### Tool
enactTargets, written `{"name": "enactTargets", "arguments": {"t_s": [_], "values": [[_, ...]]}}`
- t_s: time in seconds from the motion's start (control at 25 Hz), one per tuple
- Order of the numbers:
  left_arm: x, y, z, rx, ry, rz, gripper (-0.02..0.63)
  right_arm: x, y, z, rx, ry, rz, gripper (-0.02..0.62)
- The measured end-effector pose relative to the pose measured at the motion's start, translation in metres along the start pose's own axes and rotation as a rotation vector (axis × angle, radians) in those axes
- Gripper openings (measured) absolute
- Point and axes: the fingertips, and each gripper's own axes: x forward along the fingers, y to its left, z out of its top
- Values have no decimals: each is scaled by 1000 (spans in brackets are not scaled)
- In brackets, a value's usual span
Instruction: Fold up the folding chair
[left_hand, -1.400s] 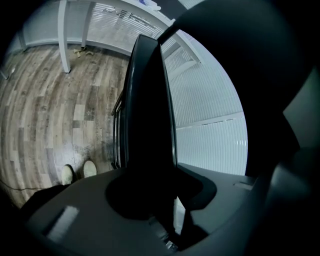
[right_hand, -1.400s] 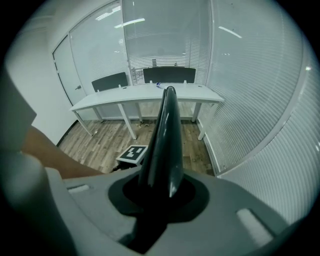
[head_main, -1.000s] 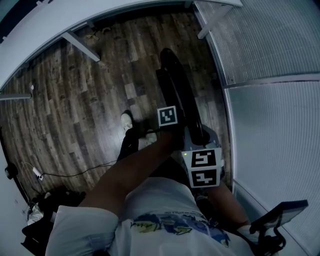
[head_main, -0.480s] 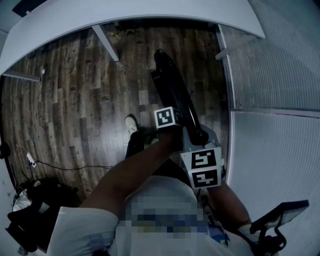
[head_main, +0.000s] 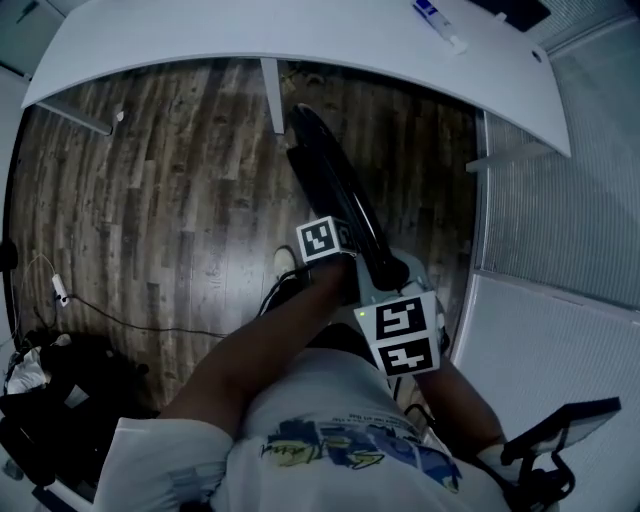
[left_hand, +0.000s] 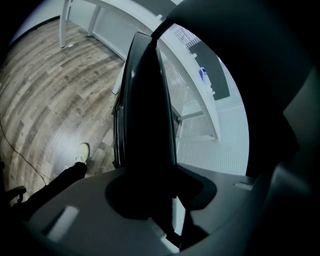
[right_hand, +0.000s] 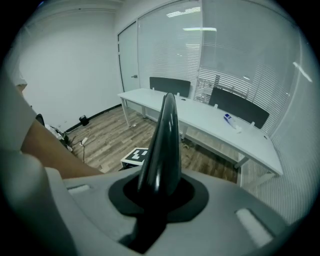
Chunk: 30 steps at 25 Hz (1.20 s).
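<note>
The folded black chair (head_main: 335, 190) hangs lengthwise off the wooden floor, pointing toward the white desk (head_main: 300, 40). My left gripper (head_main: 352, 262) is shut on its near end from the left, with its marker cube beside it. My right gripper (head_main: 393, 278) is shut on the same end just to the right. In the left gripper view the chair (left_hand: 147, 115) rises as a dark slab out of the left gripper (left_hand: 155, 197). The right gripper view shows its glossy edge (right_hand: 165, 140) standing up from the right gripper (right_hand: 157, 197).
Ahead runs the long white desk (right_hand: 220, 125), its leg (head_main: 270, 95) close to the chair's far end. A glass wall with blinds (head_main: 560, 200) lies to the right. Cable and power strip (head_main: 60, 295) and dark bags (head_main: 50, 400) lie at the left. My shoe (head_main: 285, 262) is below.
Both grippers and the folded chair have been carried across the floor toward the white desk, which now spans the top of the head view. The grips are unchanged.
</note>
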Motion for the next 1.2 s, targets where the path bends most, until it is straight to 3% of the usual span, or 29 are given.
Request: {"name": "enactTargets", "arguments": {"t_s": [0.24, 0.52, 0.72, 0.88, 1.2], "values": [[-26, 29, 82, -61, -112, -33, 132, 47, 22, 62, -77, -10, 74, 57], [-62, 60, 135, -176, -199, -37, 132, 75, 54, 114, -199, -35, 157, 57], [-47, 64, 199, -283, -295, 12, 132, 121, 18, 148, -312, -25, 252, 57], [-58, 76, 214, -389, -357, 25, 132, 133, 26, 164, -405, -31, 327, 58], [-27, 67, 284, -602, -494, 59, 132, 186, -29, 203, -584, -19, 507, 58]]}}
